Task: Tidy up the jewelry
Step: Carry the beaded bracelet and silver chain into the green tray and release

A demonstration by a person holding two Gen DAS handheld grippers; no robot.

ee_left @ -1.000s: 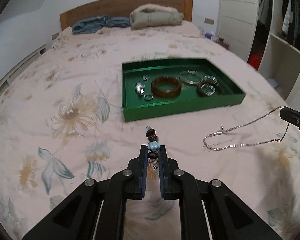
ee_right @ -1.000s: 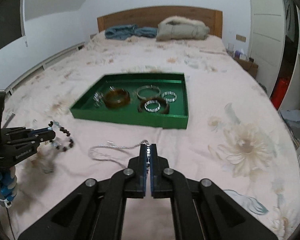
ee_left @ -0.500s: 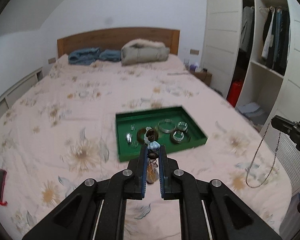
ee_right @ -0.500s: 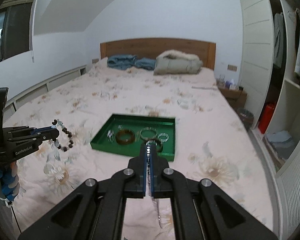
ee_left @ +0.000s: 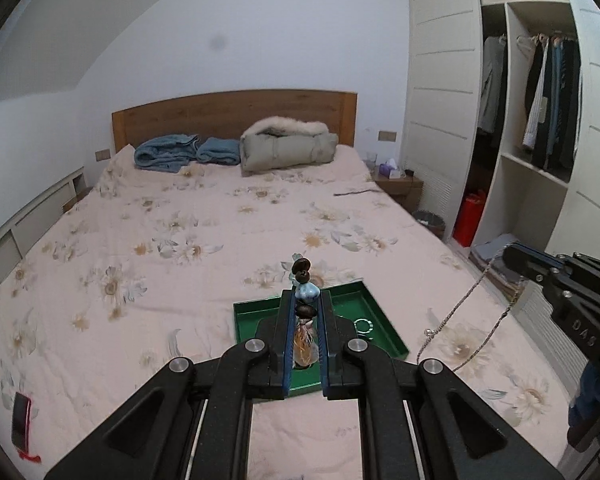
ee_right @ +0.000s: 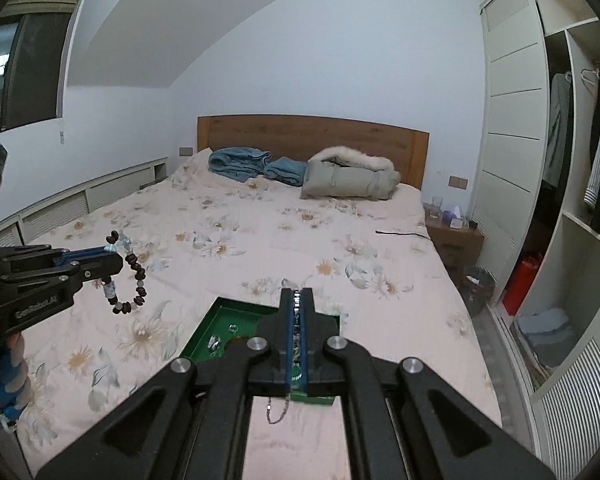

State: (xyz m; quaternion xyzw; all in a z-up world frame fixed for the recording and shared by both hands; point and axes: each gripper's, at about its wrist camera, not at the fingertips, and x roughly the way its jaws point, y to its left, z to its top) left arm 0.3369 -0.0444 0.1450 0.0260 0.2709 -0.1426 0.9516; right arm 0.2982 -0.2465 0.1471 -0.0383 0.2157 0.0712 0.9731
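Observation:
My left gripper (ee_left: pixel 305 300) is shut on a beaded bracelet (ee_left: pixel 303 280) of dark and pale blue beads; in the right wrist view the bracelet (ee_right: pixel 130 280) hangs in a loop from it, high above the bed. My right gripper (ee_right: pixel 298 300) is shut on a silver chain necklace (ee_right: pixel 278 410), which dangles below it; in the left wrist view the chain (ee_left: pixel 460 312) hangs from the right gripper (ee_left: pixel 516 260). The green tray (ee_left: pixel 384 330) lies on the bed far below both grippers, with rings and bangles (ee_left: pixel 363 325) inside, mostly hidden by the fingers.
The bed has a floral pink cover (ee_left: pixel 180 260), with folded blue blankets (ee_right: pixel 240 162) and a grey coat (ee_right: pixel 348 176) at the headboard. A phone (ee_left: pixel 20 424) lies at the left edge. A wardrobe (ee_left: pixel 540 120) and nightstand (ee_right: pixel 454 236) stand to the right.
Both grippers have risen high above the bed with their jewelry, so the tray now looks small and far below. The necklace has left the bedcover and hangs free.

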